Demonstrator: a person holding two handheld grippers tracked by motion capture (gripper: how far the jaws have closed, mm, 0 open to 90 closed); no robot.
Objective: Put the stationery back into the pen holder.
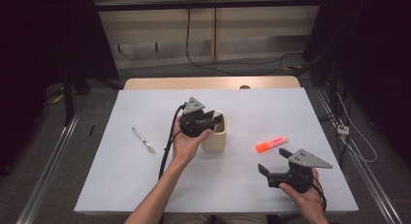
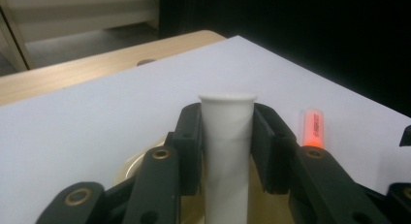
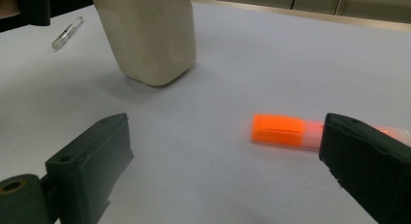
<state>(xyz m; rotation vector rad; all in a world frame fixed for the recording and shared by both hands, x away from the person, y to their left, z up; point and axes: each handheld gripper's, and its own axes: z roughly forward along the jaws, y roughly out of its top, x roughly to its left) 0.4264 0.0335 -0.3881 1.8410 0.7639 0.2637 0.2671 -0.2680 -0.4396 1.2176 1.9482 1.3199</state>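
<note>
We hold the cup [image 1: 215, 135] wall clamped in the left gripper [image 1: 212, 118], while the right gripper [image 1: 274, 161], jaws wide and empty, faces the orange highlighter [image 1: 271, 144] lying crosswise just ahead.

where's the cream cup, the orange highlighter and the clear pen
cream cup [image 3: 150, 37], right gripper view, on its side wall
orange highlighter [image 1: 271, 144], high view, middle of its barrel
clear pen [image 1: 143, 139], high view, middle of its shaft

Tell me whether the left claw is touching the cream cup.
Touching. The left gripper view shows the left claw with both jaws pressed against the wall of the cream cup, no gap on either side.
</note>
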